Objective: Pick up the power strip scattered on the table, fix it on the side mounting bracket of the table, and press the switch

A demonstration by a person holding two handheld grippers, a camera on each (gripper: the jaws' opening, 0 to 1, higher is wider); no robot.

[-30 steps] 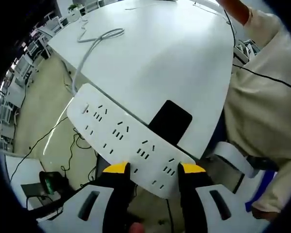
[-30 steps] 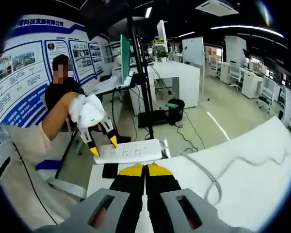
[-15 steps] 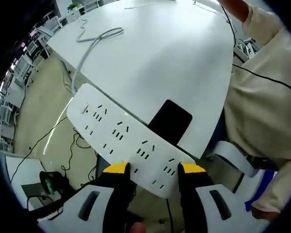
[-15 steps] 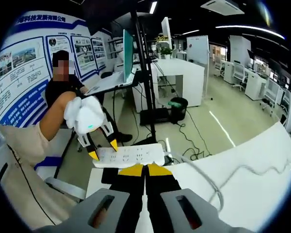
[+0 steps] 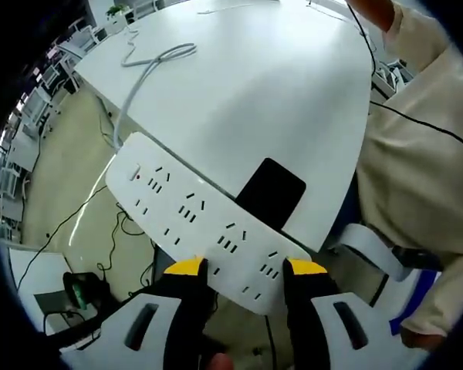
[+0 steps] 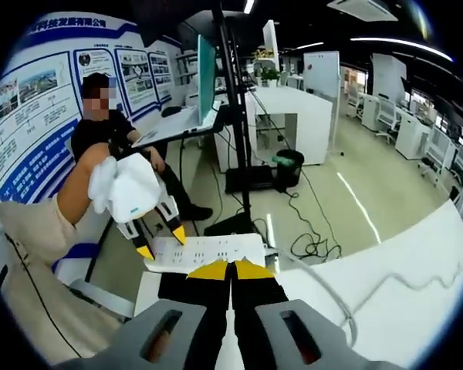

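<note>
The strip [image 5: 201, 220] is gripped by the left gripper [image 5: 239, 268] at the table [image 5: 255, 85] edge over the black bracket [image 5: 272, 193], apparently not yet seated, its switch [image 5: 136, 173] unpressed, while the right gripper [image 6: 231, 268] is closed, empty.

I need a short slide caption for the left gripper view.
Left gripper holding the white power strip at the table edge, over a black bracket.

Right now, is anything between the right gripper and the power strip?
Nothing visible. The right gripper, jaws shut, points straight at the power strip, which the left gripper holds at the table edge.
</note>
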